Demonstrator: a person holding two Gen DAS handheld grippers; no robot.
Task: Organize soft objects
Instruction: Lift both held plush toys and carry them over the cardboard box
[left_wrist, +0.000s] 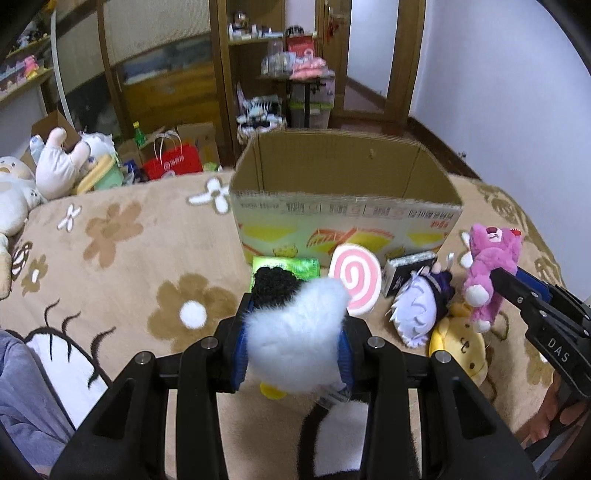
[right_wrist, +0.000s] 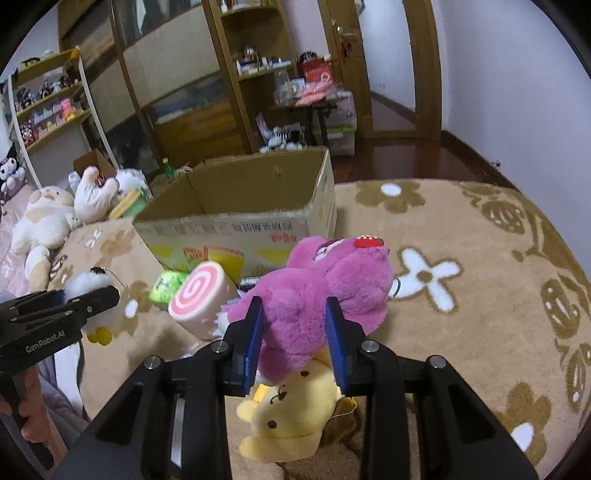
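Right wrist view: right gripper (right_wrist: 293, 332) angled downward, jaws clamped on pink plush bear (right_wrist: 325, 291).

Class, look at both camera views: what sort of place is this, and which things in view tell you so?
Most likely a lived-in room at home, perhaps a bedroom. A flower-patterned blanket covers a soft surface, wooden cabinets and cluttered shelves line the wall, and plush toys lie beside a cardboard box.

We see the open cardboard box (left_wrist: 343, 206) standing on the flower-patterned beige blanket (left_wrist: 122, 258), with the pink spiral roll cushion (left_wrist: 355, 284) before it and the yellow plush dog (right_wrist: 291, 410) nearer us.
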